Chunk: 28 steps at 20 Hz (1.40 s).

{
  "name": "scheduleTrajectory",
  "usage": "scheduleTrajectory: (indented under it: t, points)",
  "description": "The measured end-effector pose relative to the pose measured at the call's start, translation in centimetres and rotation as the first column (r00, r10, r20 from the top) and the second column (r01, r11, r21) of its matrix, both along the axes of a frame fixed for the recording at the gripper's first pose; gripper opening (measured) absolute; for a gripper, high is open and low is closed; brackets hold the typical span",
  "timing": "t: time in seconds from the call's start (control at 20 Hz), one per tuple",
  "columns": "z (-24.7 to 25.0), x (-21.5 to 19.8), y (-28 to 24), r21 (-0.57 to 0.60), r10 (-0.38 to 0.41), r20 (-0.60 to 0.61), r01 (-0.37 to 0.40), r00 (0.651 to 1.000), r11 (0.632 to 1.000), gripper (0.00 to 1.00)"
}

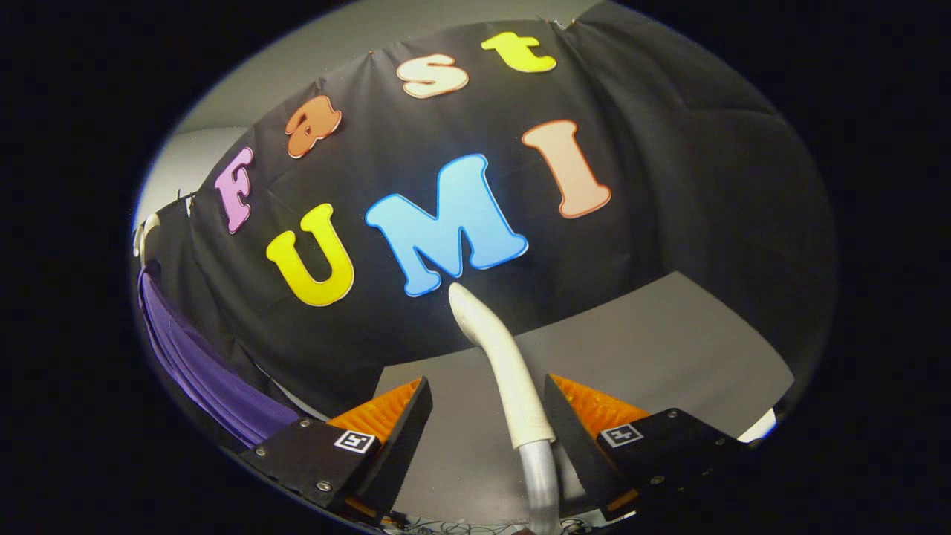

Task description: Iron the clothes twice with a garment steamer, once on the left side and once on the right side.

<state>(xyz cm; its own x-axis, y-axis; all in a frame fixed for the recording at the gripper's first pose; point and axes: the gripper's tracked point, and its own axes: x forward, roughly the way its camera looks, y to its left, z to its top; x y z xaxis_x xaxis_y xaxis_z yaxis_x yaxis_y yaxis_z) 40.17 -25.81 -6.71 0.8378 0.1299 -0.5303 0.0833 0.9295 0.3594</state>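
Black cloth backs the booth, with a grey table (669, 327) below it. Far left hangs a purple garment (200, 371) on a white hanger (146, 232), well apart from the fingers. The gripper (487, 405) stands open, and the steamer (505, 364) rises between its fingers, nearer the right one, with no pad pressing on it. Ungripped, it could slip or swing wide of the garment. No containers about.

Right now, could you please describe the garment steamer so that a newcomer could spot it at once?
Start at the grey table before the black cloth wall. The steamer rises between the open gripper fingers, nearer one of them. It alone is cream, a curved nozzle on a silvery tube, unlike the purple garment hanging aside.
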Motion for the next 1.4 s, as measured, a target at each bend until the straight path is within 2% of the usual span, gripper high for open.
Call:
scheduleTrajectory:
  t: [0.1, 0.3, 0.55, 0.75, 0.85, 0.9, 1.2, 1.4]
  points:
    - [-2.3, 1.0, -0.1, 0.043, 0.032, -0.074, -0.028, 0.997, 0.999, 0.94]
    - [-4.7, 2.6, -0.8, 0.147, 0.058, -0.158, -0.034, 0.986, 0.989, 0.93]
    - [-7.4, 3.4, 0.9, 0.337, 0.165, -0.263, -0.070, 0.950, 0.939, 0.92]
    - [-8.0, 4.7, 1.4, 0.421, 0.179, -0.281, -0.047, 0.943, 0.906, 0.75]
    - [-8.2, 4.7, 2.0, 0.458, 0.201, -0.301, -0.044, 0.932, 0.888, 0.60]
    - [-8.3, 4.8, 2.2, 0.472, 0.209, -0.306, -0.043, 0.929, 0.881, 0.50]
    - [-8.2, 4.5, 2.2, 0.489, 0.227, -0.302, -0.054, 0.926, 0.871, 0.40]
    - [-7.8, 4.6, 2.1, 0.464, 0.218, -0.299, -0.058, 0.929, 0.884, 0.38]
